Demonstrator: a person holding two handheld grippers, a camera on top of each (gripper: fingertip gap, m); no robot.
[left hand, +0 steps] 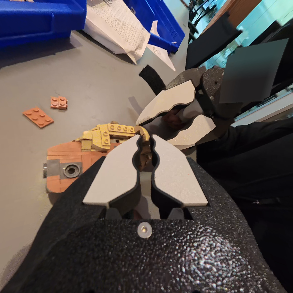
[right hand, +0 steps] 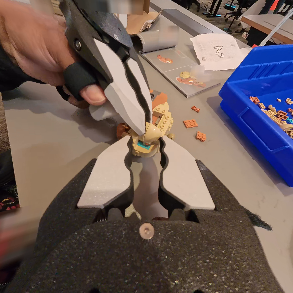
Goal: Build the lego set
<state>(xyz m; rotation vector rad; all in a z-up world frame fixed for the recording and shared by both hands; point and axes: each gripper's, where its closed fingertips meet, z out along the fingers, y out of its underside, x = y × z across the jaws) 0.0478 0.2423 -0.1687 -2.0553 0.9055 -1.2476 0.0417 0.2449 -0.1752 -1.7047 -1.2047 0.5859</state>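
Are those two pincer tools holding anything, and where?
The left gripper pinches the tan rounded end of the lego model. The right gripper has open jaws flanking that end, gripping nothing.

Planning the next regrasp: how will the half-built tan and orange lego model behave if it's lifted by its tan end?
The lego model is probably rigid but fragile: it's many small clipped bricks, so the curved tan piece under the left hand-held gripper might pop off. Likely light. Its orange base lies flat, so rolling seems unlikely.
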